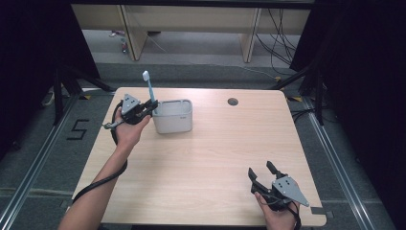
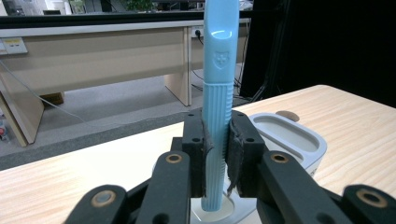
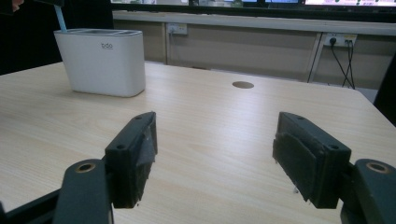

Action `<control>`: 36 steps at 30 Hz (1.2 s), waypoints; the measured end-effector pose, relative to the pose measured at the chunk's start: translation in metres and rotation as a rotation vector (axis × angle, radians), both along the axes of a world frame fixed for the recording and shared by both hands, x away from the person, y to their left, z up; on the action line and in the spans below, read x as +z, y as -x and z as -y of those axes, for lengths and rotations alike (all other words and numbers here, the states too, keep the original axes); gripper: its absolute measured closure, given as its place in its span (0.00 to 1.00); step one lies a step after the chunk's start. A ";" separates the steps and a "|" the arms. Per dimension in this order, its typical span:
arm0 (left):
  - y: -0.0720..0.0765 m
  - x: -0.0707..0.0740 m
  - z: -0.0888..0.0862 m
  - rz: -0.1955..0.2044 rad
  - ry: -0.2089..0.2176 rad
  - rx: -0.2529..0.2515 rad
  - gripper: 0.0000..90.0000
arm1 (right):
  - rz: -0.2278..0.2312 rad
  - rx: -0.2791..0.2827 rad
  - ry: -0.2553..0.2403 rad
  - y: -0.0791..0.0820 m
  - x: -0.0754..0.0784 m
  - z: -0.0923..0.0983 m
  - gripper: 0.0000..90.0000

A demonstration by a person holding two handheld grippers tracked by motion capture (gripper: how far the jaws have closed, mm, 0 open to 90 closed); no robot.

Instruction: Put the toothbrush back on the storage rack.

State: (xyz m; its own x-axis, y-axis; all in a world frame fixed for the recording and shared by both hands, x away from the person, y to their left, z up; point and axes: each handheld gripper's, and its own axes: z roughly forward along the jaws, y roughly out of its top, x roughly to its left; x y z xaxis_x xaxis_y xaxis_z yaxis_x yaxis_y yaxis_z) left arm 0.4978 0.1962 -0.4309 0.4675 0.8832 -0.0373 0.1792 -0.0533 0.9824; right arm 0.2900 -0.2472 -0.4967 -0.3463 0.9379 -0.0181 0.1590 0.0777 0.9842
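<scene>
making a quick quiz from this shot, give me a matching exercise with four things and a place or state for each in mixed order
Things:
1. toothbrush
2. toothbrush holder
3. left gripper
4. right gripper

Places or states:
A. jaws wide apart, nothing between them, at the table's near right edge
B. white, standing on the table's far left part
C. light blue, upright, its lower end in a round slot
D. jaws clamped on a ribbed handle

Pairs: 1-C, 2-B, 3-D, 4-A
</scene>
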 end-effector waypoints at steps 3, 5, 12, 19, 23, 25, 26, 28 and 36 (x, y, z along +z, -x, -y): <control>-0.001 -0.002 0.000 -0.009 -0.006 0.001 0.87 | -0.005 0.006 -0.016 0.000 -0.001 -0.001 0.34; -0.002 -0.004 0.000 -0.015 -0.005 0.002 0.87 | -0.009 0.007 -0.019 0.000 -0.001 -0.001 0.34; -0.004 -0.009 0.001 -0.040 -0.011 0.001 0.87 | -0.004 0.004 -0.006 0.000 -0.002 0.000 0.34; -0.006 -0.012 0.001 -0.066 -0.014 0.005 0.87 | -0.013 0.002 -0.005 0.000 -0.002 -0.001 0.34; -0.007 -0.013 0.001 -0.076 -0.021 0.011 0.87 | -0.004 -0.003 0.007 0.000 -0.002 0.001 0.34; -0.007 -0.013 0.001 -0.082 -0.023 0.013 0.87 | -0.005 -0.003 0.006 0.000 -0.002 0.001 0.34; -0.008 -0.014 0.001 -0.086 -0.024 0.013 0.87 | 0.004 -0.001 0.014 -0.001 -0.003 0.001 0.34; -0.008 -0.014 0.001 -0.093 -0.030 0.014 0.87 | -0.014 -0.003 -0.006 0.000 -0.003 0.000 0.34; -0.010 -0.016 0.002 -0.118 -0.039 0.015 0.87 | -0.029 0.017 -0.023 -0.001 -0.004 -0.001 0.34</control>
State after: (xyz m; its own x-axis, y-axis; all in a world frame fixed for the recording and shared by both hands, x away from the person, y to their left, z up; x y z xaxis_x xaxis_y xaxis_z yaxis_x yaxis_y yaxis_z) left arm 0.5080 0.1940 -0.4469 0.4481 0.8922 -0.0568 0.2942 -0.0872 0.9517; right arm 0.2911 -0.2465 -0.5003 -0.3619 0.9321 0.0137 0.1864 0.0579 0.9808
